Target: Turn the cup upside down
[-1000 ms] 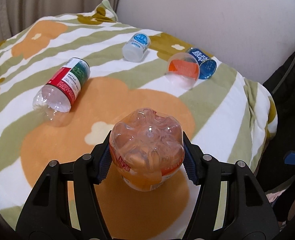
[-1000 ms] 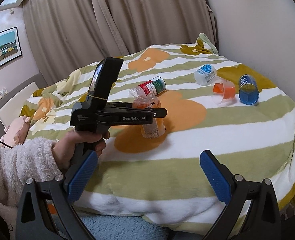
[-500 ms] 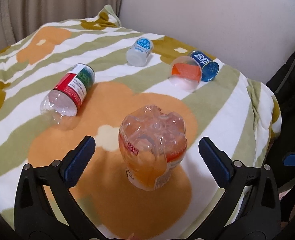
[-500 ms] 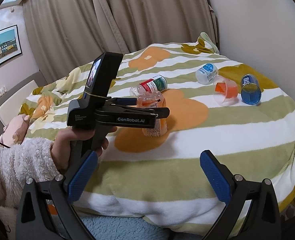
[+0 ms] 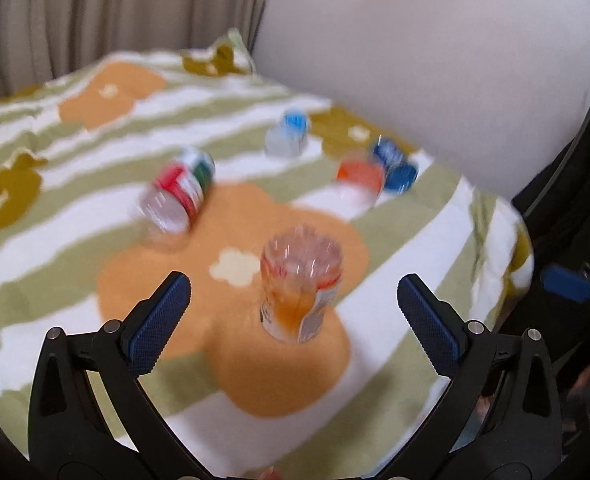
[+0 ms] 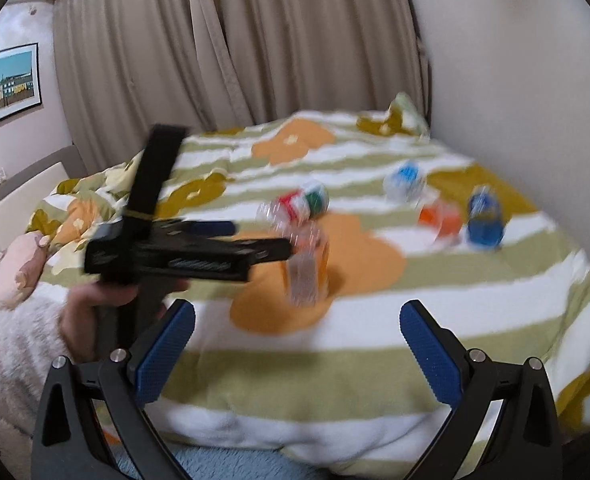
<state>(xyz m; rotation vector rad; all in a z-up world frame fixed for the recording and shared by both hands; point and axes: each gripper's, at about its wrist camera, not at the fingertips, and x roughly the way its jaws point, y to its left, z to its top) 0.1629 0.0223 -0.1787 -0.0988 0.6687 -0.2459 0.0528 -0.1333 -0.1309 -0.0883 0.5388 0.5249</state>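
Note:
A clear orange-tinted plastic cup point(image 5: 299, 286) stands upside down on the orange flower of the bedspread, its lobed base on top; it also shows in the right wrist view point(image 6: 307, 266). My left gripper point(image 5: 293, 312) is open and empty, pulled back from the cup, which sits between and beyond its fingertips. In the right wrist view the left gripper point(image 6: 255, 240) hovers just left of the cup. My right gripper point(image 6: 297, 338) is open and empty above the bed's near edge. Both views are motion-blurred.
Other cups lie on their sides on the blanket: a red-green labelled one point(image 5: 179, 196), a white-blue one point(image 5: 289, 136), an orange one point(image 5: 359, 178) and a blue one point(image 5: 395, 166). A wall point(image 5: 435, 40) borders the bed on the right; curtains point(image 6: 235, 40) hang behind.
My left gripper opened, let go of the upside-down cup, and drew back and up from it. The cup stays standing. The right gripper shifted slightly.

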